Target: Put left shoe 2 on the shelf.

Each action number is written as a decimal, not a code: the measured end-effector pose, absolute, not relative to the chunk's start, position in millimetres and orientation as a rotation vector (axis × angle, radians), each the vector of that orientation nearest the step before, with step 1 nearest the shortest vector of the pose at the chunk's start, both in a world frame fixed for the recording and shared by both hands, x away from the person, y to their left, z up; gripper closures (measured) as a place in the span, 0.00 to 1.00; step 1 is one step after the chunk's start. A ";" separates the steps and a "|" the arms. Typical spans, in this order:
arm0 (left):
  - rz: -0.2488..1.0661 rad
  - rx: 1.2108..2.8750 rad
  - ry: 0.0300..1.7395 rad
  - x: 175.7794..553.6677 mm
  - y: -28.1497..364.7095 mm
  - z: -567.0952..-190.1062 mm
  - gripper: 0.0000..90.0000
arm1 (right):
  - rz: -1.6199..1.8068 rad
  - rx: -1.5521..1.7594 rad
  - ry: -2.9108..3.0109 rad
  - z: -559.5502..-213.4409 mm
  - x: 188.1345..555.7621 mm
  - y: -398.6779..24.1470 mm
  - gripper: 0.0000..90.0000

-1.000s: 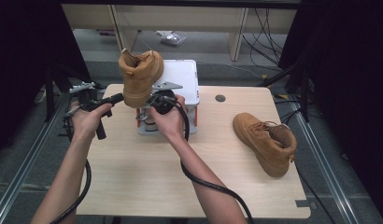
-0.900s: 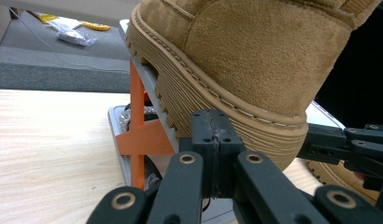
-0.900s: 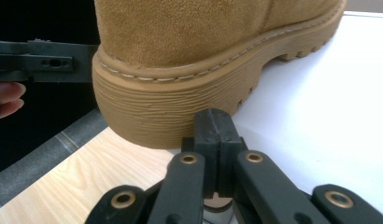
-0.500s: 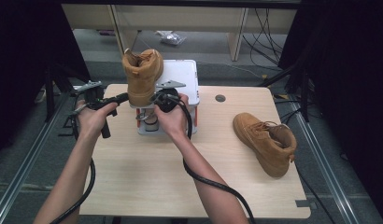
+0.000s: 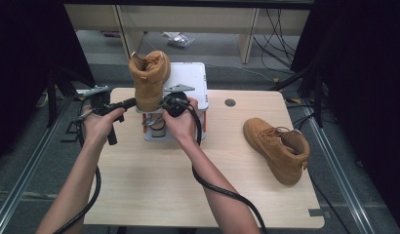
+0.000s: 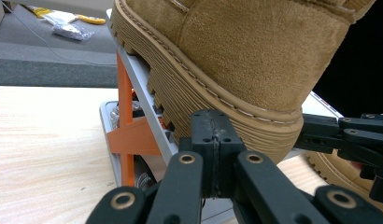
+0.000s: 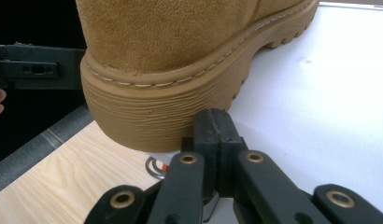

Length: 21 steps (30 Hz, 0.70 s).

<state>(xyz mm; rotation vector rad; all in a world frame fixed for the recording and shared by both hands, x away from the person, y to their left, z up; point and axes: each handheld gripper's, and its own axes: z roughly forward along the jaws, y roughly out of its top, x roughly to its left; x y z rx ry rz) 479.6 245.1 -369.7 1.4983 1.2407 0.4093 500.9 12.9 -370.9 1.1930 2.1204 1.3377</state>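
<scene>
Item: right gripper (image 7: 213, 122), black, two-jaw, hand-held; jaws closed flat on each other with nothing between, tips just beside the heel of the boot. Item: left gripper (image 6: 212, 126), same make; jaws likewise pressed together and empty, tips at the heel edge of the sole from the opposite side. Neither holds the boot; both appear to brace or nudge it at the heel. Item: tan suede ankle boot with thick ridged rubber sole (image 5: 150, 80), standing on the sloped white top plate of a grey-and-orange framed stand (image 5: 190, 83), toe pointing up the slope, heel at the lower near edge, between the two grippers. Handling, by judgement: moderately heavy for its size, weight low in the sole; sole stiff and grippy, with deep lugs that should resist sliding; suede upper soft, yielding and easily marked; open collar floppy. Best hold: the collar rim or the heel counter, where the jaws can span one wall; the sole looks too broad and is better pushed than pinched. Risk: tipping off the tilted plate if pressed high. Item: light wooden counter (image 5: 154, 190), carrying the stand. Item: matching second tan boot (image 5: 278, 148), lying on its side well apart at the right.
</scene>
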 end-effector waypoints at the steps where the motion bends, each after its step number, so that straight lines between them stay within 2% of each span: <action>1: 0.415 1.505 1.239 479.4 245.4 -369.9 0.99 | 1.351 1.180 2.115 -372.2 501.5 12.7 0.98; 7: 0.451 1.503 1.250 472.9 252.2 -371.3 0.89 | 1.344 1.178 2.078 -367.3 497.6 -0.4 0.90; 13: 0.450 1.484 1.244 459.5 263.8 -372.0 0.78 | 1.329 1.186 2.033 -364.4 494.5 -26.6 0.77; 21: 0.424 1.460 1.255 444.4 275.9 -382.1 0.70 | 1.285 1.219 1.996 -364.1 487.7 -66.5 0.67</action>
